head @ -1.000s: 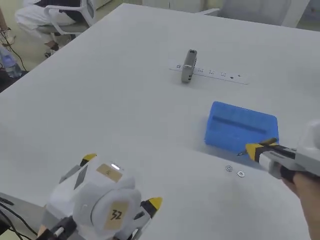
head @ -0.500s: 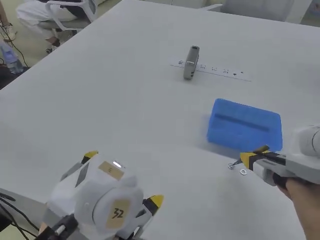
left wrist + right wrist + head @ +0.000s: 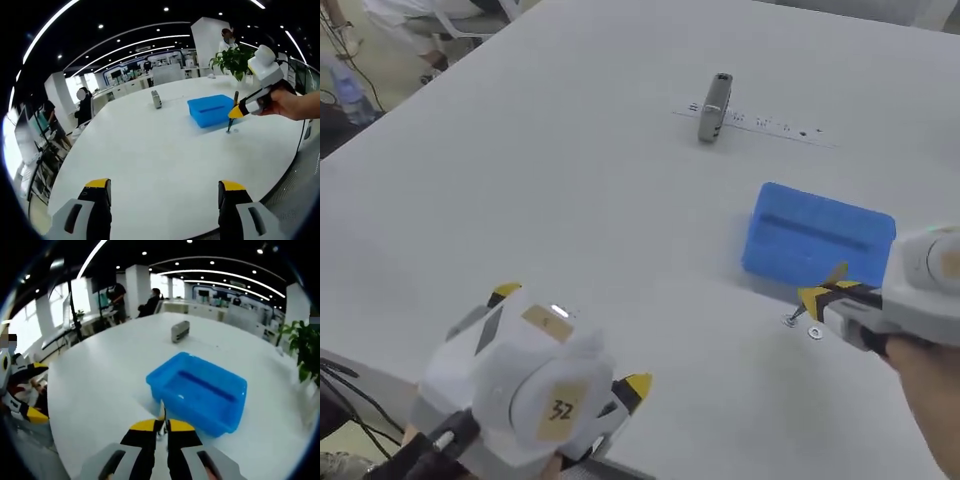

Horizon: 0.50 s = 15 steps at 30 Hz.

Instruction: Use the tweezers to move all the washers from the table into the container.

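Note:
The blue container (image 3: 818,238) stands on the white table (image 3: 570,180) at the right. Just in front of it lie two small washers; one (image 3: 815,331) is loose, the other (image 3: 788,321) sits at the tip of the tweezers (image 3: 799,311). My right gripper (image 3: 825,295) is shut on the tweezers, which slant down to the table. In the right gripper view the tweezers (image 3: 161,414) stick out between the shut jaws toward the container (image 3: 200,390). My left gripper (image 3: 570,338) hovers open near the front edge, holding nothing. From the left gripper view the right gripper (image 3: 239,109) shows beside the container (image 3: 210,109).
A grey block (image 3: 715,107) stands on a white power strip (image 3: 770,125) at the far side. A wide stretch of bare tabletop separates my two grippers. Chairs and a seated person (image 3: 84,107) are beyond the table's far left edge.
My right gripper has come down and left from the container's front edge, bringing the tweezers' tip to the washers. The left gripper has barely moved; the head camera has shifted.

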Each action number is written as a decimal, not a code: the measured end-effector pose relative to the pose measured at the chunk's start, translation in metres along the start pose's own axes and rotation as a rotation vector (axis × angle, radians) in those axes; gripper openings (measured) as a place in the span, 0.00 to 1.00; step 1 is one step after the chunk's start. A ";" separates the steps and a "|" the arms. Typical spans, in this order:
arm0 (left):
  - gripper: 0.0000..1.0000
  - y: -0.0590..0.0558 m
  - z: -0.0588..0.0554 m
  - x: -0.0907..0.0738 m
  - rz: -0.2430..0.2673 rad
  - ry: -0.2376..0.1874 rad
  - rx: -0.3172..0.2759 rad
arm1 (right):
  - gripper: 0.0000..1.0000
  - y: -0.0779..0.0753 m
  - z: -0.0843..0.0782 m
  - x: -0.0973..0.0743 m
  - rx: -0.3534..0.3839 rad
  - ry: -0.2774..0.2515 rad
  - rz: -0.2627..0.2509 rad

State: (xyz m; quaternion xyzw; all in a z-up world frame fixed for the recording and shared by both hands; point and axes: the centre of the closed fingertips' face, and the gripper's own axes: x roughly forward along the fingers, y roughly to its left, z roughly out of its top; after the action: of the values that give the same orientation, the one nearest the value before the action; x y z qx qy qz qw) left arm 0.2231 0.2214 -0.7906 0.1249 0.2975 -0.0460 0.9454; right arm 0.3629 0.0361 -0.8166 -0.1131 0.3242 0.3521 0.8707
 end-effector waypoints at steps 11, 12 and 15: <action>0.90 0.000 -0.001 0.000 0.003 0.008 0.009 | 0.03 0.001 0.003 0.004 -0.021 -0.032 -0.012; 0.91 -0.001 -0.002 0.001 0.000 0.014 0.012 | 0.03 0.000 0.002 0.004 -0.022 -0.039 -0.016; 0.90 0.001 0.000 0.000 0.008 0.007 0.011 | 0.02 0.003 0.003 0.002 -0.032 -0.036 -0.015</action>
State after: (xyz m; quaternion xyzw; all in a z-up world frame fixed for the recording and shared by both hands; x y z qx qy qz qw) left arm 0.2233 0.2226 -0.7906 0.1314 0.3001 -0.0436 0.9438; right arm 0.3640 0.0408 -0.8156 -0.1231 0.3017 0.3526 0.8772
